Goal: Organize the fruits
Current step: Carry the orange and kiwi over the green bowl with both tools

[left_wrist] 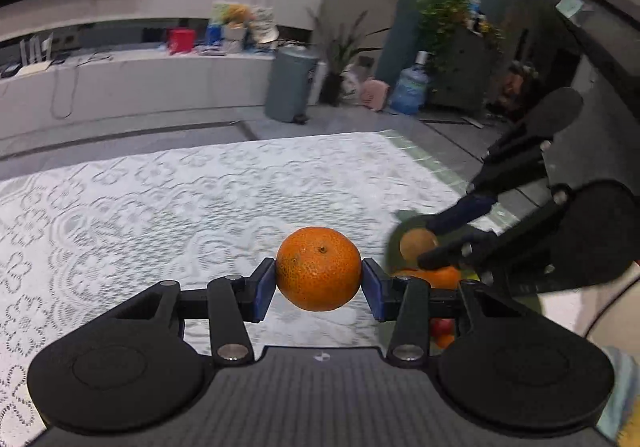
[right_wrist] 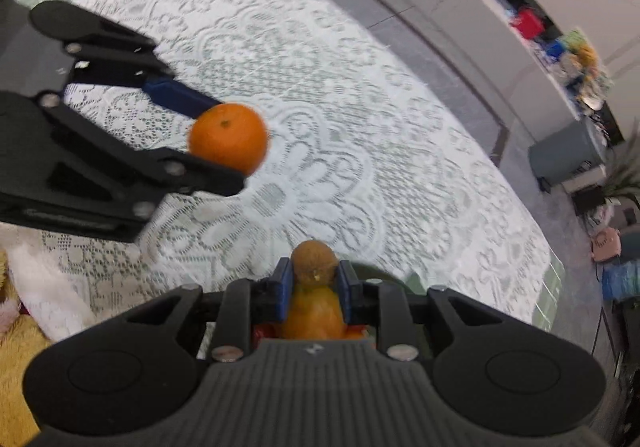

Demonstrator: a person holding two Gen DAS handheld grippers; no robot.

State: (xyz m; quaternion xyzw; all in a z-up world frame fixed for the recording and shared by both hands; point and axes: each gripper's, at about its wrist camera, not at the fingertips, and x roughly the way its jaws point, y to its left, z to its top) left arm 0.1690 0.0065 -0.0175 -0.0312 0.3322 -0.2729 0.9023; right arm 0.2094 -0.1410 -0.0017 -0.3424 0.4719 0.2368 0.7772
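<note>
In the left wrist view, an orange (left_wrist: 319, 269) sits just below the middle of the frame, squeezed between the two blue pads of the left hand-held gripper (left_wrist: 319, 287). The jaws stand partly open, only as wide as the fruit, and both pads press its sides. The orange is round, with a dimpled, glossy skin and a small dark stem scar facing the camera. It hangs clear above the table (left_wrist: 160, 207).

At the right edge of that view the right hand-held gripper (left_wrist: 430, 243) reaches in, its black fingers closed on a small brown kiwi (left_wrist: 416, 245). Below it lie more fruit (left_wrist: 442, 279), orange and red pieces in a dark green bowl (left_wrist: 394, 235), partly hidden.

In the right wrist view the kiwi (right_wrist: 313, 259) sits low in the centre, pinched between narrow-set blue pads of the right hand-held gripper (right_wrist: 314, 275); its skin looks dull and fuzzy. Directly beneath it is another orange fruit (right_wrist: 312, 315). The left hand-held gripper (right_wrist: 224, 139) enters from the left, carrying the orange (right_wrist: 228, 137).

A white lace tablecloth (right_wrist: 340, 107) with a flower pattern covers the table.
</note>
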